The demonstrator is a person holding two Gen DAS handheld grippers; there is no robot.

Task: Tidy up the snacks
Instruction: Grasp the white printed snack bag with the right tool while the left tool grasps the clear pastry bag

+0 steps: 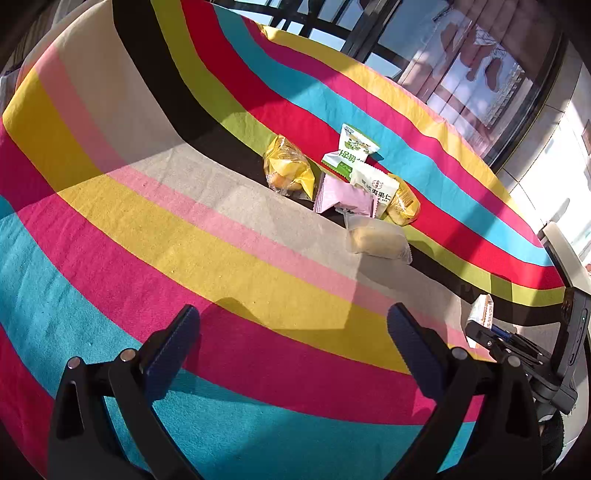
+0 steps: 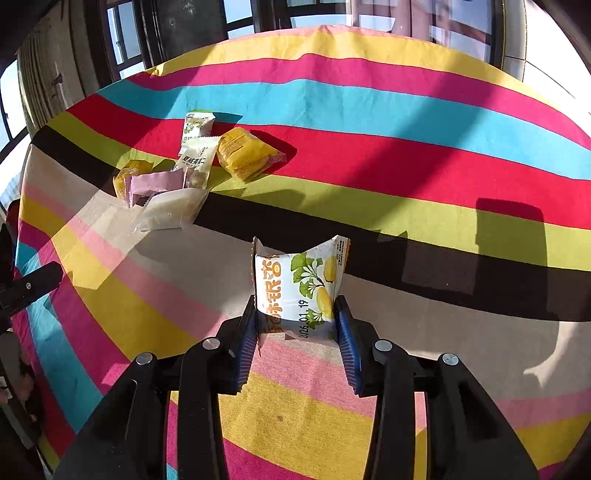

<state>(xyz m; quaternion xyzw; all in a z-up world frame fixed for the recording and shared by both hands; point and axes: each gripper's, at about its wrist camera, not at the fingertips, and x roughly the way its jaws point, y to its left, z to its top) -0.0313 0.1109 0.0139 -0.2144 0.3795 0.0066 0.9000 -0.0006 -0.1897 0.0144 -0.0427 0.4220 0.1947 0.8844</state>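
My right gripper is shut on a white snack packet with orange lettering and a ginkgo picture, held above the striped cloth; the same packet and gripper show at the right edge of the left wrist view. My left gripper is open and empty above the cloth. A pile of snacks lies on the cloth: a yellow bag, a green-white packet, a pink packet, a white packet, another yellow bag and a clear-wrapped cake. The pile also shows in the right wrist view.
A bright striped tablecloth covers the table. Windows with dark frames stand beyond the table's far edge. A pale object sits past the table's right edge. Sunlight and hard shadows cross the cloth.
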